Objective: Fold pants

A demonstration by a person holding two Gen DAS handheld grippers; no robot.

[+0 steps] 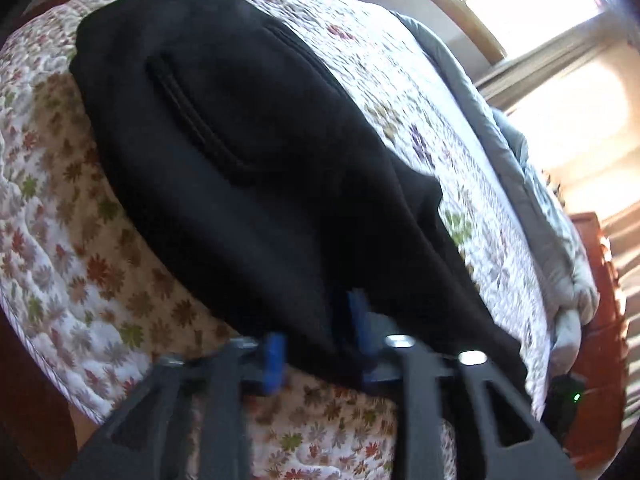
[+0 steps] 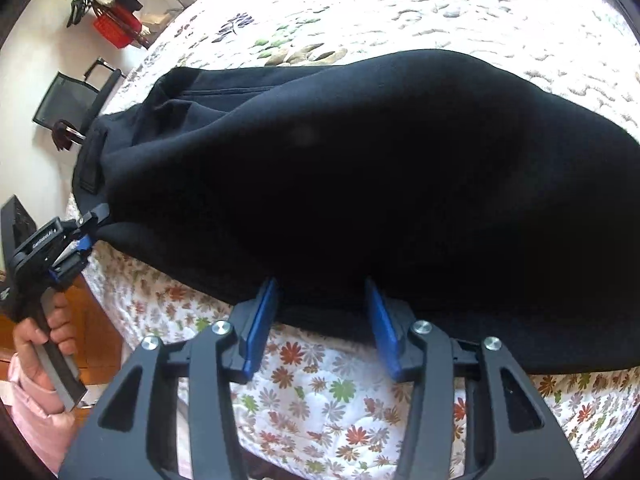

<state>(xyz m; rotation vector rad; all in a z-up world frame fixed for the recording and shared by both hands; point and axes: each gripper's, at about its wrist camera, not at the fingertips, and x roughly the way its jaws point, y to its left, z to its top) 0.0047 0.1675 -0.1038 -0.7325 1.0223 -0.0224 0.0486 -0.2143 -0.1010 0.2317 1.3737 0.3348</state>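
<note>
Black pants [image 1: 240,160] lie folded lengthwise on a flower-print quilt [image 1: 80,280]. A pocket seam shows on their upper side. My left gripper [image 1: 318,342] stands at their near edge, blue pads apart, with the dark cloth lying loosely between them. The right wrist view shows the same pants [image 2: 360,180] as a long dark mass across the quilt [image 2: 320,400]. My right gripper [image 2: 321,292] straddles their near hem, pads wide and not pinching the flat cloth. At the far left, the left gripper [image 2: 94,226] sits at the waistband corner, held by a hand [image 2: 40,340].
A grey blanket [image 1: 540,220] is bunched along the bed's far side, next to a reddish wooden frame [image 1: 600,280]. Beyond the bed's corner stand a black chair [image 2: 72,100] and a red basket [image 2: 116,28] by the wall. A pink sleeve [image 2: 36,408] shows at the lower left.
</note>
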